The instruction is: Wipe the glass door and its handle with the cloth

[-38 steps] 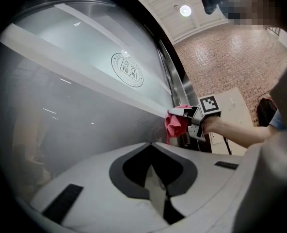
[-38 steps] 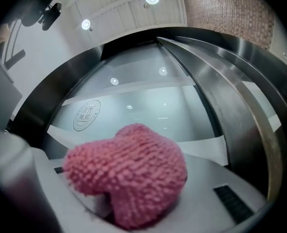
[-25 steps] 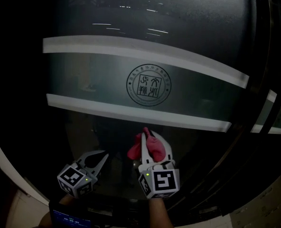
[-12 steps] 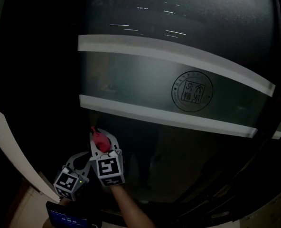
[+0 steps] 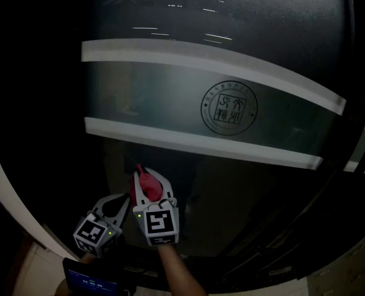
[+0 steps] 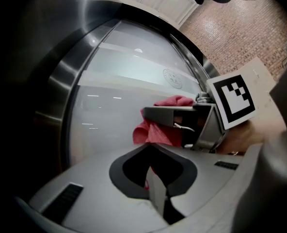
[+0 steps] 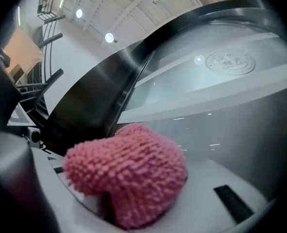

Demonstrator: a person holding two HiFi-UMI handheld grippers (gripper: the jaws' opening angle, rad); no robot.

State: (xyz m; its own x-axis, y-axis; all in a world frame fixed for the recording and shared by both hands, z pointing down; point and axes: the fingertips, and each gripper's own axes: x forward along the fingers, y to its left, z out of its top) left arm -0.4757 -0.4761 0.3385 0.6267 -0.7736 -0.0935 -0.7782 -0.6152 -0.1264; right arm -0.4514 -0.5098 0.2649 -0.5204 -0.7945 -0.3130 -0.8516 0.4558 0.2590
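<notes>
Between the right gripper's [image 5: 149,181] jaws sits the pink cloth [image 7: 129,174], bunched and clamped tight, its pile bulging past the tips toward the glass door [image 5: 250,190]; just beside those jaws, on their left, the left gripper [image 5: 121,205] has its jaws drawn together with nothing between them. A second ago the cloth was directly under the round seal [image 5: 229,108]; half a second ago it had swept far to the seal's left, close by the door's left edge; now it lies a little nearer the seal again, below the lower white stripe [image 5: 195,142]. By my reading, one sideways stroke across the clear lower pane has ended and a return stroke has begun; from these views I cannot tell whether the cloth presses on the glass or rides just off it. The frosted band [image 5: 164,103] ahead of the jaws looks yet to be covered; no handle can be picked out for certain, so that part seems still to come.
</notes>
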